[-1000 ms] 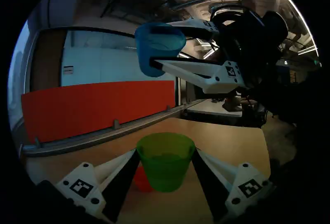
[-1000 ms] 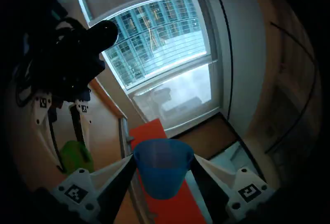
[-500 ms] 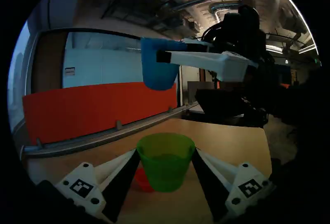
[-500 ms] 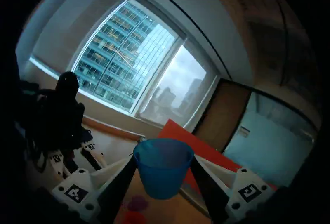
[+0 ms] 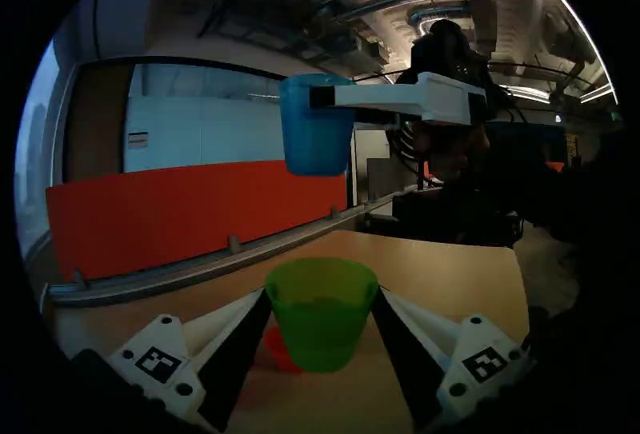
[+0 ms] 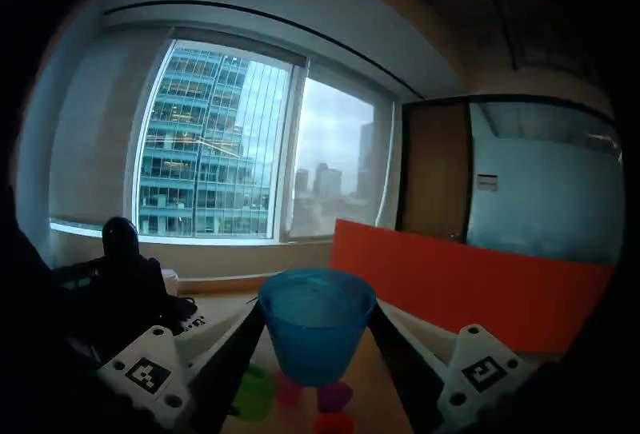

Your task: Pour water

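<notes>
In the left gripper view, my left gripper is shut on a translucent green cup, held upright low over the wooden table; a liquid line seems to show inside it. Above and beyond it, the right gripper holds a blue cup upright in the air. In the right gripper view, my right gripper is shut on that blue cup, which stands level. Below it the green cup peeks out beside my left finger, with the dark left gripper and the hand behind it.
A small red cup sits on the table just behind the green one. Pink, purple and red cups lie on the table under the blue cup. An orange panel runs along the table's far edge.
The right gripper has swung the blue cup back from a tipped pose to upright. My left gripper and the green cup have stayed put.
</notes>
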Available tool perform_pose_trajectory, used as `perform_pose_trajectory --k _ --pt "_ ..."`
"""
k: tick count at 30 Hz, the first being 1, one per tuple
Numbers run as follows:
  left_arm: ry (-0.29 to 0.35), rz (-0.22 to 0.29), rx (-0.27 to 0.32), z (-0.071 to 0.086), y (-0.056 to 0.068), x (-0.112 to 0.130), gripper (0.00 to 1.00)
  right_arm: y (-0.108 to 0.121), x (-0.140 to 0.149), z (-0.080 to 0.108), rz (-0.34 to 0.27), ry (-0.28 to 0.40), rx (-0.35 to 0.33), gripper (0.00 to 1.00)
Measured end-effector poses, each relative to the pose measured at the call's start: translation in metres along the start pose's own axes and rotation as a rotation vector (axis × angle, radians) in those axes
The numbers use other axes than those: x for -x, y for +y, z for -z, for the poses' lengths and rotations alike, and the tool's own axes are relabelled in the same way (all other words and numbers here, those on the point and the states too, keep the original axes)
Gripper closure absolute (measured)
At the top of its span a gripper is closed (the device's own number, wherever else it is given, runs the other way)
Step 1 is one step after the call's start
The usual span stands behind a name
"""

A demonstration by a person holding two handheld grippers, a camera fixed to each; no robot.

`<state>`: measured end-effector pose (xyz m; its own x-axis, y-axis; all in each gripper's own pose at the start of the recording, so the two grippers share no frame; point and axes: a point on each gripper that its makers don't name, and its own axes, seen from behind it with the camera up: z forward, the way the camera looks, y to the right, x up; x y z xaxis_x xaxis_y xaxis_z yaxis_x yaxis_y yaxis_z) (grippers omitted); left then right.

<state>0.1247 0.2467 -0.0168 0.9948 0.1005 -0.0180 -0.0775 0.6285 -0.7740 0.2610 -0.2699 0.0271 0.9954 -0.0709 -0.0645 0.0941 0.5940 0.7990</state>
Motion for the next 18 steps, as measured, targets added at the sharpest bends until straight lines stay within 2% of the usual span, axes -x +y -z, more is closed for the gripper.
perform_pose_trajectory --k 6,18 --pt "-0.003 -0.003 -0.007 0.002 -0.002 0.0 0.14 0.007 0.003 0.003 -0.015 -0.006 0.012 0.09" --pt "-0.029 -0.014 -0.046 0.01 -0.019 0.007 0.14 0.024 0.024 0.021 0.002 -0.044 0.06 0.09"
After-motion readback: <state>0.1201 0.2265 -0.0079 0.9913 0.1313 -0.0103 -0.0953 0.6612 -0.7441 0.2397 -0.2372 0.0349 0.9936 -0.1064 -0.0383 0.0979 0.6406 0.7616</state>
